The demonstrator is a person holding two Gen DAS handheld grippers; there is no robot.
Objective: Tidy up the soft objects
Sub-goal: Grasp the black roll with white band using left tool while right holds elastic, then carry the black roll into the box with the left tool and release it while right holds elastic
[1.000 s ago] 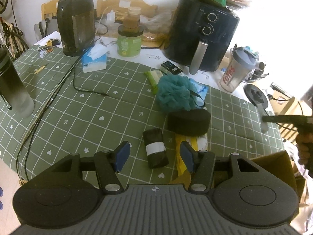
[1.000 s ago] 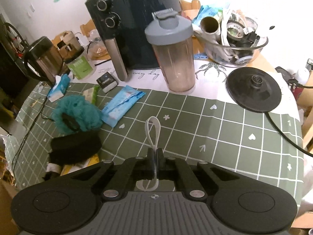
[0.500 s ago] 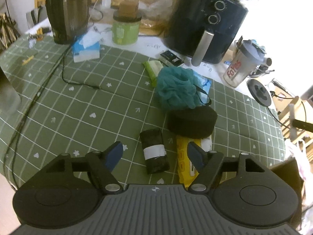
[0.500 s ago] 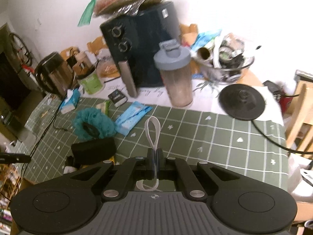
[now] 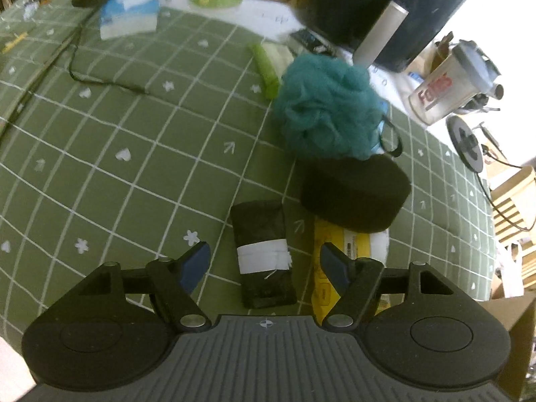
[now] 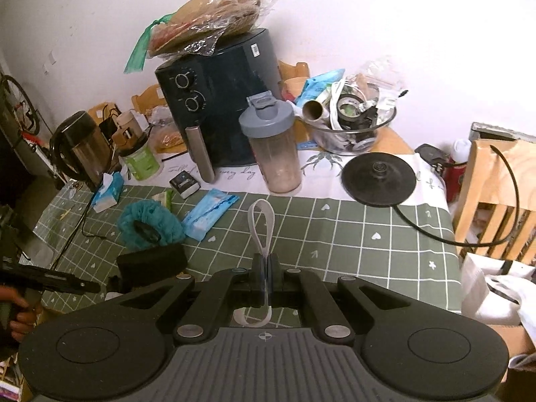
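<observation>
Black white-banded roll point(image 5: 263, 253) flat beside black sponge point(image 5: 355, 194)

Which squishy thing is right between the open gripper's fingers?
The black roll with the white band. It lies between the left gripper fingers, untouched; the teal pouf and black sponge sit farther away.

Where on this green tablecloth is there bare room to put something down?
Free: the wide stretch left of the black roll, up to the cable; also between the blue packet and kettle base. Crowded around the teal pouf.
</observation>
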